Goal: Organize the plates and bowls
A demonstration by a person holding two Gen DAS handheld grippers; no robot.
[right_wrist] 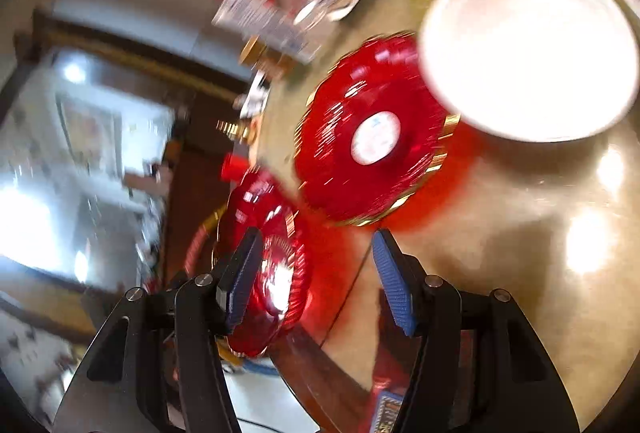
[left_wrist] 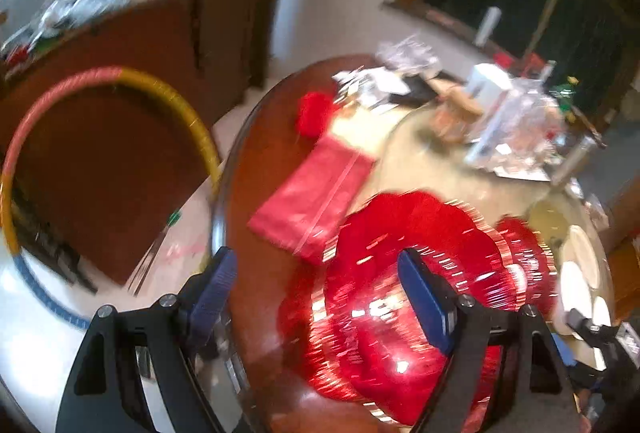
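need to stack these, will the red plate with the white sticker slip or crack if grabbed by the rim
Red plate looks like glossy, rigid moulded plastic, so probably light and slippery. Its thin scalloped gold rim may chip or flex under a hard pinch. Flat on the table, it should slide, not tip.

Two plates lie side by side on the table, a bowl behind them

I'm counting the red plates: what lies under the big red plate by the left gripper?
Under the big red plate another red, gold-rimmed edge sticks out, so it appears stacked. Blur and the plate itself hide how many lie beneath.
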